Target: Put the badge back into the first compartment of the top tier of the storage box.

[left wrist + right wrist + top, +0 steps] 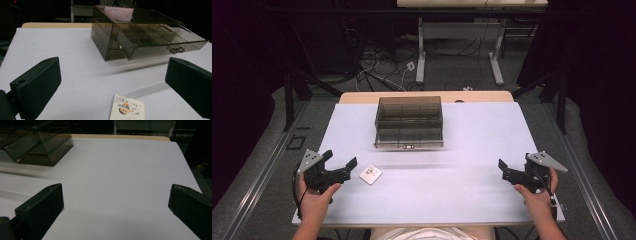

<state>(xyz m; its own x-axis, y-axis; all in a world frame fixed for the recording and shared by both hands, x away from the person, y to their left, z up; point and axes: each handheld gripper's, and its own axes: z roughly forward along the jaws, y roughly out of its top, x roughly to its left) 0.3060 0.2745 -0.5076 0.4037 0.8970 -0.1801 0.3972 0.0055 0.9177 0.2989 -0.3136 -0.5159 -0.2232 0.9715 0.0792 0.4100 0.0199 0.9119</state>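
A: Lower left of the high view, we log a small white card flat on the white table, just beside the left gripper, whose jaws stand spread with nothing between them. The right gripper, at lower right, is likewise released and well apart from everything.

B: Agreed. Centre frame, toward the far edge, we note the smoked clear drawer box. Its small front handle appears in the left gripper view.

A: We judge the card thin, light and flexible. Lying flush, it gives the jaws no edge; sliding it to the table edge or pinching a lifted corner looks best.

B: We judge the box rigid, smooth, likely slippery. The handle seems the only sensible hold for a drawer.
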